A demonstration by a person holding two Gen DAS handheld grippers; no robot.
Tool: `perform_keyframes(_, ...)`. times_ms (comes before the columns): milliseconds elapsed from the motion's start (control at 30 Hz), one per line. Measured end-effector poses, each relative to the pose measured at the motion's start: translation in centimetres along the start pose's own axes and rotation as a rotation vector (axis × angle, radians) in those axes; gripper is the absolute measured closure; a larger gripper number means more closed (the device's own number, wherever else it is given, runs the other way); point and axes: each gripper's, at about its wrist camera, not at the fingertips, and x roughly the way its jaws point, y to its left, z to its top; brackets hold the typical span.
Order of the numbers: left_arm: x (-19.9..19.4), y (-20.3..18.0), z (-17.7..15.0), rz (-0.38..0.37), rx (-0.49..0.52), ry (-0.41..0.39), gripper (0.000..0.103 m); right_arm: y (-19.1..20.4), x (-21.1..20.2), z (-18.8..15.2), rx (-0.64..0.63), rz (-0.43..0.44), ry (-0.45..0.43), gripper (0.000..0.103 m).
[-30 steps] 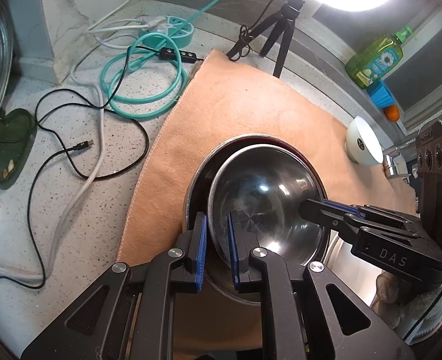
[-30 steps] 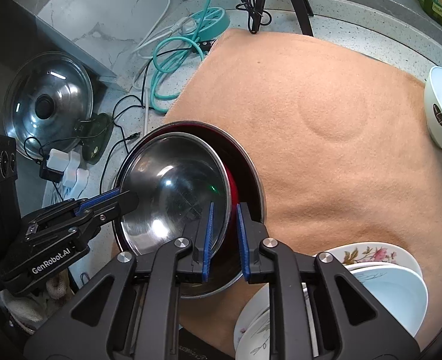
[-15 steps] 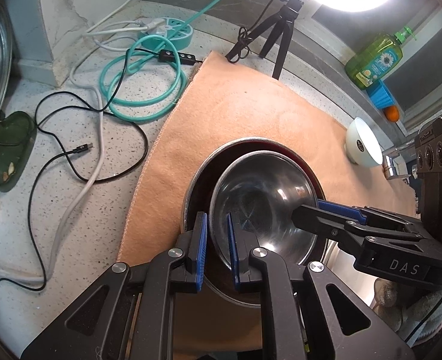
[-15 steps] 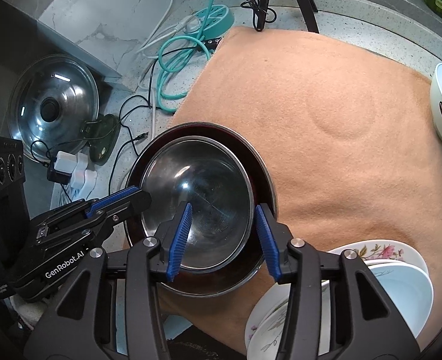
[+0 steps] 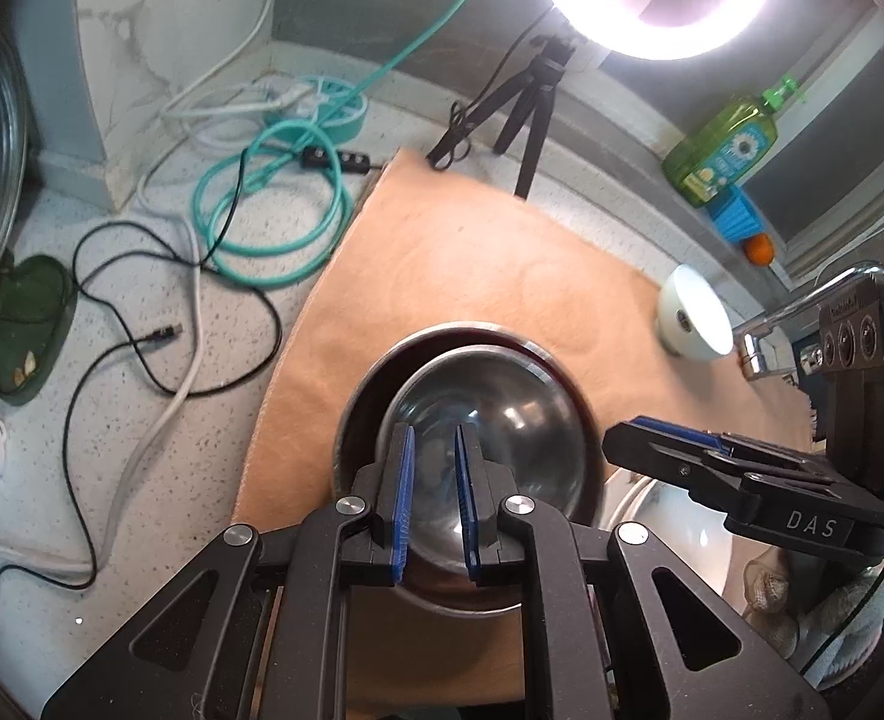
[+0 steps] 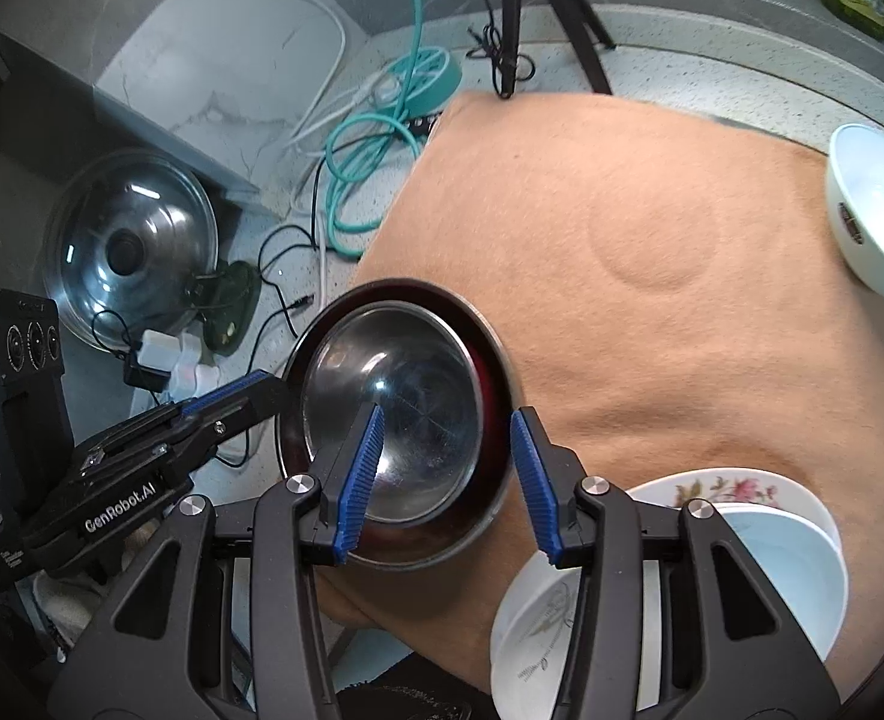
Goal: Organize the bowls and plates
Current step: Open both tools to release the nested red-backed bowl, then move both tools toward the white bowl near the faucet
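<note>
A shiny steel bowl (image 6: pixel 390 405), mouth up, is nested in a larger bowl (image 6: pixel 490 354). The left gripper (image 5: pixel 432 495) seems clamped on its six-o'clock rim; the right gripper (image 6: pixel 451 480) is spread, empty.

The left gripper (image 5: pixel 432 495) is being held angled steeply downward, its blue pads (image 5: pixel 404 498) drawn close together with a narrow gap showing. The right gripper (image 6: pixel 451 483) is being held at a similar downward angle, its jaws standing apart and nothing being pressed between them. A gloved hand (image 5: pixel 802 606) is being seen beneath the right gripper.
</note>
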Motion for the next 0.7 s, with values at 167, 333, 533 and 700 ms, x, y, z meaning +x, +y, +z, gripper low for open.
perform_keyframes(167,-0.3,-2.4,1.1,-0.06,0.033,-0.016,0.091,-1.5,-2.7,0.1,0.011,-0.007,-0.055,0.057)
perform_keyframes(333,0.7,-5.1,2.2,-0.122,0.05,-0.004,0.09,-4.4,-5.7,0.7,0.056,-0.022,-0.109,0.057)
perform_keyframes(533,2.4,-8.7,3.7,-0.163,0.082,0.006,0.09,-8.9,-9.9,1.7,0.119,-0.061,-0.184,0.057)
perform_keyframes(700,4.5,-11.4,5.4,-0.183,0.101,0.025,0.09,-13.5,-13.0,2.7,0.181,-0.11,-0.246,0.057)
